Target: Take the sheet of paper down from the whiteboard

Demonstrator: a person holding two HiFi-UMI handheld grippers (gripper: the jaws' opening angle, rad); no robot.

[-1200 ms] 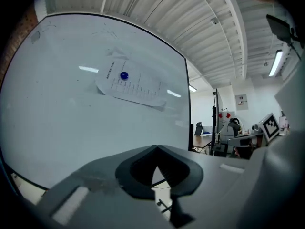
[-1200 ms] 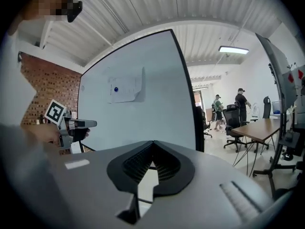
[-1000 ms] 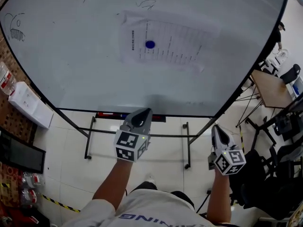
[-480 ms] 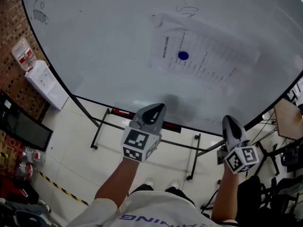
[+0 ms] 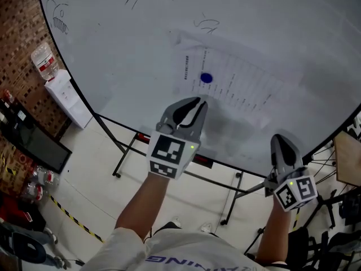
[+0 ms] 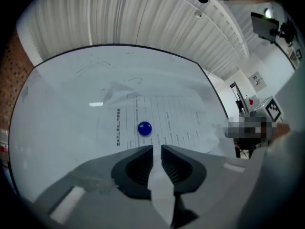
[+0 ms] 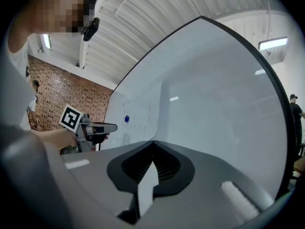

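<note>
A printed sheet of paper (image 5: 234,89) hangs on the whiteboard (image 5: 113,49), pinned by a round blue magnet (image 5: 206,78). My left gripper (image 5: 192,103) is raised just below the magnet, short of the board. Its jaws are opening, a narrow gap between them and nothing in it. In the left gripper view the magnet (image 6: 144,128) and the sheet (image 6: 162,118) lie straight ahead of the left gripper (image 6: 157,149). My right gripper (image 5: 280,144) is lower and to the right, shut and empty, off the sheet's lower right corner. The right gripper view shows the shut right gripper (image 7: 153,142) and the sheet (image 7: 139,123) far to the left.
The whiteboard stands on a black frame (image 5: 130,151) with a red item (image 5: 142,138) on its tray. A white box (image 5: 69,97) with a water bottle (image 5: 44,61) stands by the brick wall on the left. A black screen (image 5: 35,144) lies lower left, a desk (image 5: 347,157) at the right.
Both grippers have risen toward the board. The left one now reaches just under the blue magnet and its jaws have parted slightly. The right gripper stays shut.
</note>
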